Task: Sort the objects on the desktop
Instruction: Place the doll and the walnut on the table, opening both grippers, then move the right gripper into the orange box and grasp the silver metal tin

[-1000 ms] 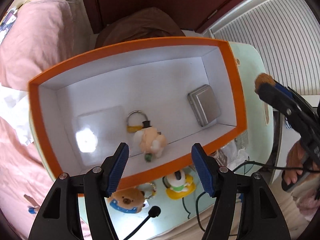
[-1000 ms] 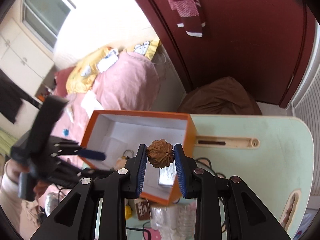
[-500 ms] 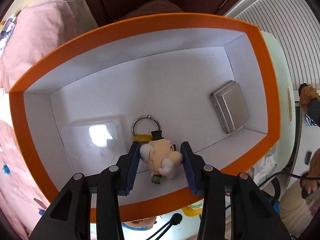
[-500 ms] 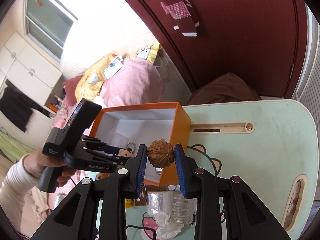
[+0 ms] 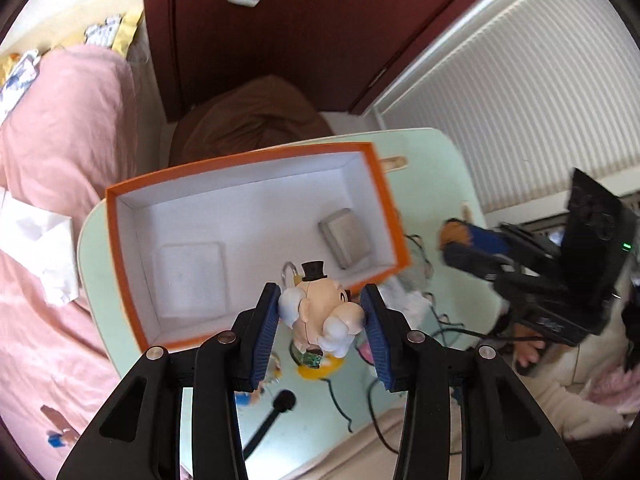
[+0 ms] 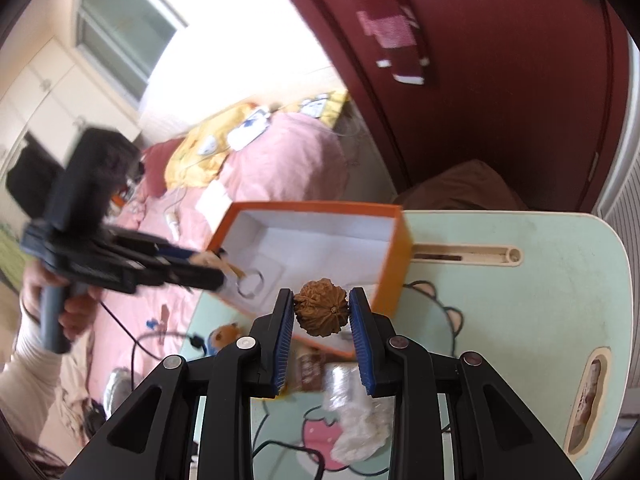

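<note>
Left gripper [image 5: 320, 320]: closed on a small figurine keychain [image 5: 320, 314], a pale character in a black top hat, pinched by its sides between the blue pads, its ring dangling behind; held above the near rim of the orange box [image 5: 256, 160], which suggests it is being carried out for sorting elsewhere, though that is only a reading. Right gripper [image 6: 322, 314]: closed on a brown ridged walnut [image 6: 321, 307], clamped across its widest part so the round shell cannot roll free; it hangs just in front of the box's near corner, likely waiting its turn. Beneath the grippers, on the pale green table [image 6: 520, 300] in front of the box: a yellow-edged charm [image 5: 320, 368], a bear-faced charm [image 6: 226, 334], dark cables, a crumpled clear wrapper [image 6: 356, 420] and a brown-labelled packet [image 6: 308, 372]. Orange box, white inside, lid off, standing on the table's left half: it holds a flat grey metal tin [image 5: 346, 236] by its right wall and a white square pad [image 5: 192, 280] lying flat toward its left wall; nothing else in it can be made out. Beyond the box: a brown cushion [image 5: 256, 116], a pink bed cover [image 5: 60, 140] to its left, and a dark red door [image 5: 300, 20] behind.
</note>
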The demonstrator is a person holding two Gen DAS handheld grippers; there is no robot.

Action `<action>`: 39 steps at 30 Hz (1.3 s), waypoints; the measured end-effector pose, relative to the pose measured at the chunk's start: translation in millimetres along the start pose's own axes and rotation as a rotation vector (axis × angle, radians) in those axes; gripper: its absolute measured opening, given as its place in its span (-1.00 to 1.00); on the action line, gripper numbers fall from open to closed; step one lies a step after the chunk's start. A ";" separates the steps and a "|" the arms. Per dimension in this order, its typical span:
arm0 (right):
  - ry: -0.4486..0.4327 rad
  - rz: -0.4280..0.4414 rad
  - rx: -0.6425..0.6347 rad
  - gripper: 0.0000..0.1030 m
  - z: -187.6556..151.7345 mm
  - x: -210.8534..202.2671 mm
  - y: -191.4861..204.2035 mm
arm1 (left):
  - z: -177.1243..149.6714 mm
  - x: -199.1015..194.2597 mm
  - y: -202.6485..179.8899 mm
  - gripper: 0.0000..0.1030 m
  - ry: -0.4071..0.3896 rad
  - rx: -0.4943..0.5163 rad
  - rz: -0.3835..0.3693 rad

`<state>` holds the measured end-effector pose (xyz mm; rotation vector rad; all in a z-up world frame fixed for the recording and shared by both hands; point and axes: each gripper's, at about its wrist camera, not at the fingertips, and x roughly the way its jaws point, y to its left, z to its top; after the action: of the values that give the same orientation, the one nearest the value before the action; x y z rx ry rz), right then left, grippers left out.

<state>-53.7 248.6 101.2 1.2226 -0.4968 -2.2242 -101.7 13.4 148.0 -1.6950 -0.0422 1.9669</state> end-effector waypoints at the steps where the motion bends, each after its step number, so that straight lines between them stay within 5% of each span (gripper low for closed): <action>1: 0.005 0.003 -0.013 -0.46 -3.0 0.3 4.4 | -12.0 -4.7 -2.0 -0.16 -0.011 0.013 -0.010; 6: 0.052 0.000 -0.066 -0.46 -31.9 7.2 27.7 | -53.1 -7.4 -7.8 -0.16 -0.068 0.023 -0.039; 11: 0.119 0.023 -0.034 -0.46 -66.9 27.9 32.8 | -100.1 34.2 3.7 -0.16 -0.106 -0.048 -0.002; 15: 0.167 -0.025 -0.014 -0.46 -92.5 51.7 32.5 | -125.0 66.1 5.4 -0.16 -0.138 -0.091 0.099; 18: 0.172 -0.041 0.011 -0.46 -104.1 64.4 30.5 | -132.9 76.5 7.5 -0.16 -0.216 -0.096 0.185; 25: 0.154 -0.131 -0.029 -0.45 -116.3 82.6 33.4 | -136.8 100.3 4.1 -0.16 -0.254 -0.106 0.232; 30: 0.076 -0.126 -0.037 0.14 -119.8 67.7 33.6 | -140.8 90.5 1.1 0.17 -0.334 -0.080 0.221; 39: 0.007 -0.024 -0.036 0.38 -108.5 43.3 33.6 | -147.0 68.6 13.8 0.32 -0.493 -0.151 0.146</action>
<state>29.6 189.3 35.4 1.2230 -0.4399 -2.2385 24.9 -16.4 50.0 -1.2874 -0.2570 2.5055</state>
